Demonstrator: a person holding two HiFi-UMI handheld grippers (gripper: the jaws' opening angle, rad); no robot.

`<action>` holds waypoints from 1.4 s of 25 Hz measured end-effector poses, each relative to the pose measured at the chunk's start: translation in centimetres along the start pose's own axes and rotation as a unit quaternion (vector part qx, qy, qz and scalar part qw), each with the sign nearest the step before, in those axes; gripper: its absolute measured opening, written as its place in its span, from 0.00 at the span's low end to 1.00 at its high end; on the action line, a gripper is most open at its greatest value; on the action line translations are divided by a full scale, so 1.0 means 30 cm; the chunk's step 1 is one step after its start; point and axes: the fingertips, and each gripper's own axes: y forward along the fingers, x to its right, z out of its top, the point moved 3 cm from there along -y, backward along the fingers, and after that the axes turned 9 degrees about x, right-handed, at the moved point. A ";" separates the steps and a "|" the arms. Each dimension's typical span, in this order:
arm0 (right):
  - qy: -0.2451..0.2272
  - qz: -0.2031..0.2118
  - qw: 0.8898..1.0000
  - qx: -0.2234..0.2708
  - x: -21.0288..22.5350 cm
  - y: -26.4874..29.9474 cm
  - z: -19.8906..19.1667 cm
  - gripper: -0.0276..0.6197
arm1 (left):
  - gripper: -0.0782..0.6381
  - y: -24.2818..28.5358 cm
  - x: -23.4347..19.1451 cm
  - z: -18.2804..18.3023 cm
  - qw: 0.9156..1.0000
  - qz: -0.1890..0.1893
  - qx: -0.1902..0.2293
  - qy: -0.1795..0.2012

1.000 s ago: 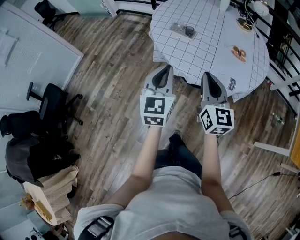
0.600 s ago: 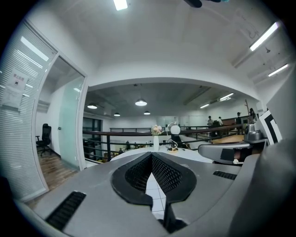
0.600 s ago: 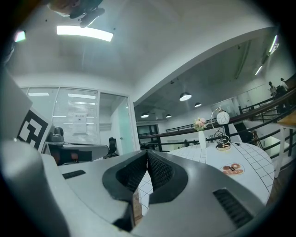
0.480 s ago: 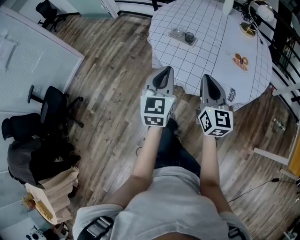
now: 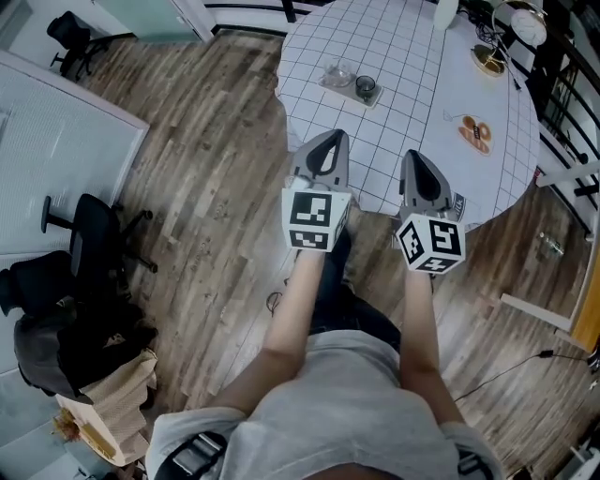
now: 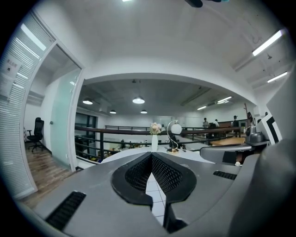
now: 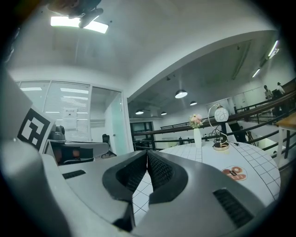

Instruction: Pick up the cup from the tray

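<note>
Wood floor [image 5: 216, 187] surrounds a round, grid-clothed table [image 5: 412, 103].

In the head view the gridded counter [image 5: 403, 75] lies bare through the middle of the frame, from its near rim by the left gripper [image 5: 333, 141] and right gripper [image 5: 414, 159] up to the tray [image 5: 345, 93] at upper centre. On the tray a clear glass [image 5: 336, 73] stands just left of the cup [image 5: 366, 89], crowding that side. A plate of pastries [image 5: 475, 133] at right, and a vase [image 5: 445, 9] and lamp [image 5: 525, 23] along the top edge, stand well apart from the tray.
</note>
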 end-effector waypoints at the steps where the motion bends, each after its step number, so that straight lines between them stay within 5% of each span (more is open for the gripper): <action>1: 0.001 0.000 1.000 -0.002 0.005 0.040 -0.016 0.05 | 0.12 0.031 -0.017 -0.012 1.000 -0.003 -0.002 0.003; 7: 0.005 0.020 0.999 -0.033 0.067 0.358 -0.053 0.05 | 0.12 0.305 -0.158 -0.037 1.000 0.000 -0.025 -0.010; 17: -0.008 0.000 0.997 -0.072 0.056 0.596 -0.202 0.05 | 0.12 0.473 -0.338 -0.178 0.998 -0.036 -0.050 -0.018; 35: 0.008 -0.037 0.989 -0.141 0.125 0.736 -0.441 0.06 | 0.12 0.635 -0.379 -0.435 0.987 -0.080 -0.127 -0.051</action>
